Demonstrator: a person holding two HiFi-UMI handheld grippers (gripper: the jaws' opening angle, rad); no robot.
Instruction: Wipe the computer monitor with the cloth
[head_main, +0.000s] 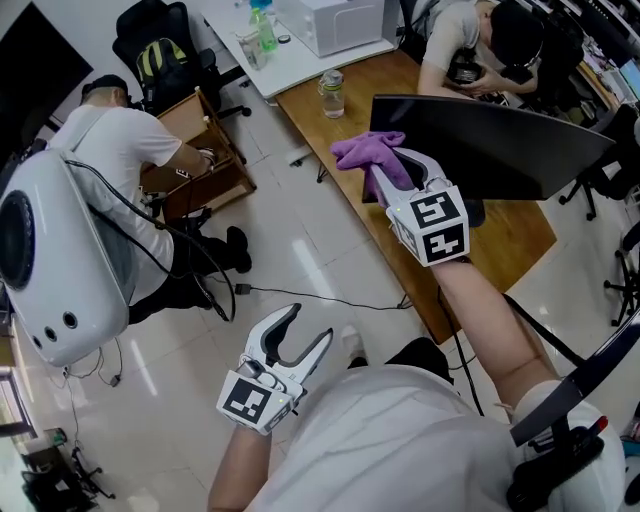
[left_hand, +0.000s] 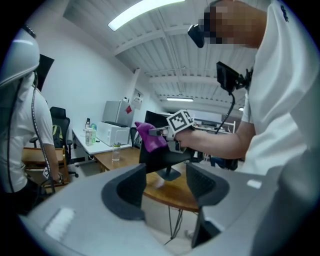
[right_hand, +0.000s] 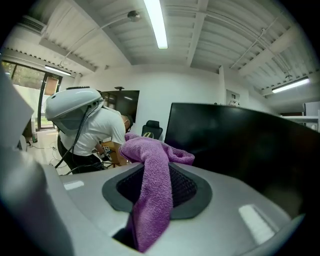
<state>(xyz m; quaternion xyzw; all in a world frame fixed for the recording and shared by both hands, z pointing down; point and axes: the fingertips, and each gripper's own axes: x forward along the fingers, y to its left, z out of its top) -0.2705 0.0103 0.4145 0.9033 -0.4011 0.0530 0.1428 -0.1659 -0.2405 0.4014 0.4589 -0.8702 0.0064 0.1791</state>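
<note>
A black computer monitor (head_main: 490, 145) stands on a wooden desk (head_main: 330, 140), its dark screen (right_hand: 240, 145) filling the right of the right gripper view. My right gripper (head_main: 392, 170) is shut on a purple cloth (head_main: 372, 153) held at the monitor's left edge; the cloth (right_hand: 152, 185) hangs between the jaws. The cloth (left_hand: 149, 136) and monitor (left_hand: 162, 155) also show ahead in the left gripper view. My left gripper (head_main: 308, 328) is open and empty, low over the floor near my body.
A clear bottle (head_main: 331, 93) stands on the desk's far end. A white table (head_main: 290, 55) behind it carries a white appliance (head_main: 335, 22) and bottles. A person in white (head_main: 130, 150) bends over a wooden cabinet (head_main: 200, 160) at left; another person (head_main: 480, 50) sits behind the monitor. Cables (head_main: 300, 295) cross the floor.
</note>
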